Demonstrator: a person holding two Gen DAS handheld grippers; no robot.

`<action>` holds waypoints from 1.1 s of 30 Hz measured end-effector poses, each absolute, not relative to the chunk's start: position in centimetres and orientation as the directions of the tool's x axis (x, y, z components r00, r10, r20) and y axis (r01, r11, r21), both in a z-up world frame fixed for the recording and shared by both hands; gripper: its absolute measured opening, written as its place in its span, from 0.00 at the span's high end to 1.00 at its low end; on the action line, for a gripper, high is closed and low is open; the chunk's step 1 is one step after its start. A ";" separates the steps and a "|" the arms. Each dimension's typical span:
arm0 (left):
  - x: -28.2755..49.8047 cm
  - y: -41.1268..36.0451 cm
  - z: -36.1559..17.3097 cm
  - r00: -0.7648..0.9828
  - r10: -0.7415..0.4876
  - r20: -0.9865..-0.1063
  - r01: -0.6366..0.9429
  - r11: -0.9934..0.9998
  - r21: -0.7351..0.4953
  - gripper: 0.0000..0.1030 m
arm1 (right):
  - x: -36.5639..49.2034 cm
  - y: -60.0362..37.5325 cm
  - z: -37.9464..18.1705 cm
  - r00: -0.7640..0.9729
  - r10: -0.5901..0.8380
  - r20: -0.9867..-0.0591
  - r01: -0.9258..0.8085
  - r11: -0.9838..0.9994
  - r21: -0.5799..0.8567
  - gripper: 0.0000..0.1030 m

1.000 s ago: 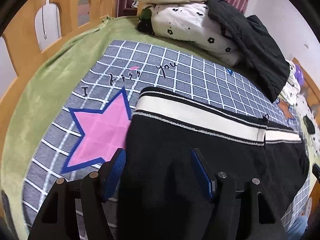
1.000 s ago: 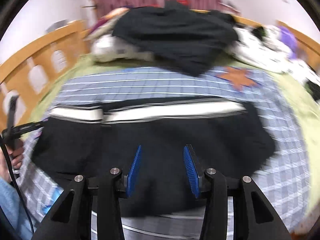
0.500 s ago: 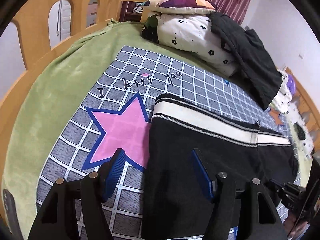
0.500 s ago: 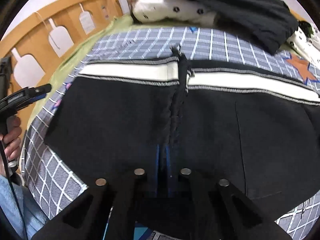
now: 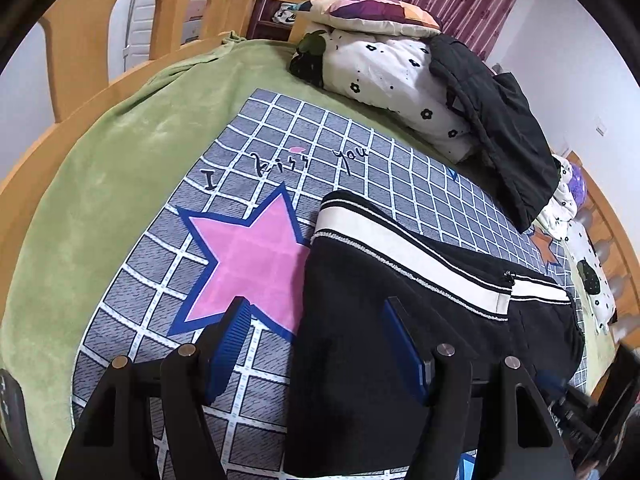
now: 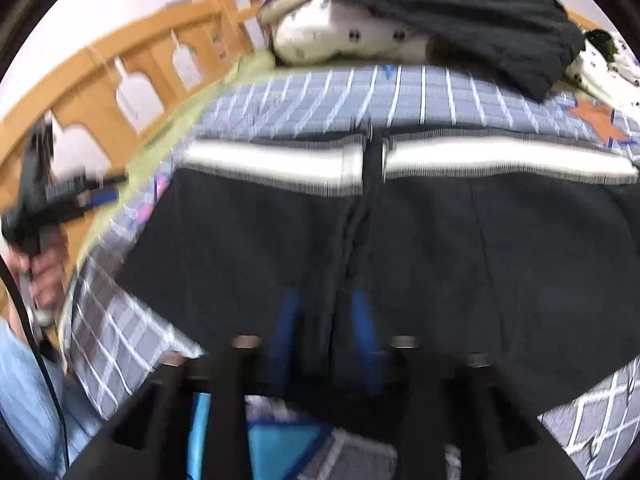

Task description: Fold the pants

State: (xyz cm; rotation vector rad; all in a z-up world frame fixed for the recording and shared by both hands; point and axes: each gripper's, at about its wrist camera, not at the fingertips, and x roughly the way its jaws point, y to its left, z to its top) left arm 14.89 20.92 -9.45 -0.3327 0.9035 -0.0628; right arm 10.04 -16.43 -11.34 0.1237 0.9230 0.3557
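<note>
Black pants (image 5: 376, 320) with a white waistband stripe lie flat on the grey grid blanket (image 5: 280, 140). My left gripper (image 5: 316, 344) is open above the pants' left edge, one blue pad over the pink star (image 5: 248, 256). In the blurred right wrist view the pants (image 6: 460, 240) spread wide, and my right gripper (image 6: 326, 320) straddles the middle seam near the crotch, jaws partly apart. The left gripper (image 6: 68, 196) shows there at far left in a hand.
A green blanket (image 5: 100, 184) covers the bed beside a wooden rail (image 5: 80, 40). A flowered white pillow (image 5: 392, 84) and a black garment (image 5: 500, 120) lie at the head. More bedding (image 5: 584, 264) lies at the right.
My left gripper shifted a little, staying open. My right gripper was shut on the pants' middle seam half a second ago; its jaws now stand partly apart and the view is motion-blurred.
</note>
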 end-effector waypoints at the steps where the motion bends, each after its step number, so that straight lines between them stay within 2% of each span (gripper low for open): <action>1: 14.9 21.1 -9.6 0.619 -0.192 -0.762 -0.089 0.946 -0.311 0.36 | 10.9 -16.1 -10.9 0.568 0.337 -0.751 -0.239 0.940 0.242 0.54; 5: 15.0 21.5 -10.0 0.610 -0.189 -0.770 -0.101 0.945 -0.312 0.36 | 14.9 -13.9 -11.5 0.552 0.282 -0.785 -0.236 0.956 0.177 0.55; 7: 14.9 21.5 -10.0 0.611 -0.183 -0.770 -0.102 0.947 -0.306 0.36 | 16.3 -13.0 -12.8 0.516 0.262 -0.816 -0.242 0.958 0.154 0.65; 8: 15.0 21.6 -10.0 0.611 -0.179 -0.771 -0.104 0.948 -0.302 0.36 | 17.3 -12.3 -14.0 0.486 0.225 -0.844 -0.243 0.963 0.117 0.82; 9: 15.0 21.6 -10.1 0.610 -0.175 -0.773 -0.107 0.948 -0.299 0.36 | 17.8 -11.6 -14.8 0.477 0.175 -0.861 -0.245 0.968 0.061 0.88; 11: 15.1 21.8 -10.3 0.607 -0.173 -0.776 -0.111 0.948 -0.298 0.36 | 17.4 -11.3 -14.1 0.523 0.183 -0.833 -0.281 0.959 0.034 0.92; 14: 15.2 22.2 -10.4 0.608 -0.175 -0.775 -0.119 0.944 -0.307 0.36 | 17.4 -14.3 -11.0 0.611 0.285 -0.739 -0.242 0.956 0.169 0.94; 17: 15.5 22.4 -11.0 0.597 -0.187 -0.780 -0.120 0.941 -0.317 0.36 | 19.1 -16.1 -10.7 0.609 0.300 -0.734 -0.201 0.954 0.224 0.94; 21: 16.0 22.2 -11.7 0.578 -0.205 -0.790 -0.112 0.939 -0.326 0.36 | 20.2 -13.8 -14.0 0.540 0.182 -0.822 -0.241 0.969 0.056 0.92; 23: 16.1 21.7 -11.9 0.568 -0.225 -0.792 -0.096 0.937 -0.335 0.36 | 19.3 -13.7 -13.7 0.554 0.157 -0.818 -0.249 0.968 0.017 0.90; 25: 15.9 21.1 -11.9 0.564 -0.230 -0.793 -0.075 0.942 -0.326 0.36 | 18.1 -14.0 -12.6 0.587 0.172 -0.791 -0.238 0.971 0.035 0.82; 26: 15.9 20.7 -12.0 0.562 -0.227 -0.796 -0.064 0.947 -0.315 0.36 | 17.2 -14.2 -11.9 0.606 0.186 -0.774 -0.235 0.971 0.049 0.75; 28: 15.7 20.0 -12.2 0.554 -0.223 -0.802 -0.047 0.953 -0.298 0.36 | 15.8 -14.2 -11.2 0.622 0.193 -0.759 -0.249 0.968 0.042 0.73; 30: 15.6 19.5 -12.4 0.543 -0.234 -0.806 -0.031 0.954 -0.298 0.36 | 14.5 -14.2 -11.3 0.613 0.210 -0.762 -0.292 0.956 0.029 0.70; 32: 15.5 19.0 -12.6 0.530 -0.250 -0.810 -0.016 0.953 -0.304 0.36 | 13.3 -13.8 -12.4 0.584 0.200 -0.786 -0.341 0.940 -0.014 0.58; 33: 15.3 18.5 -12.9 0.519 -0.259 -0.814 -0.004 0.952 -0.306 0.36 | 13.1 -13.7 -13.5 0.571 0.160 -0.805 -0.343 0.938 -0.057 0.57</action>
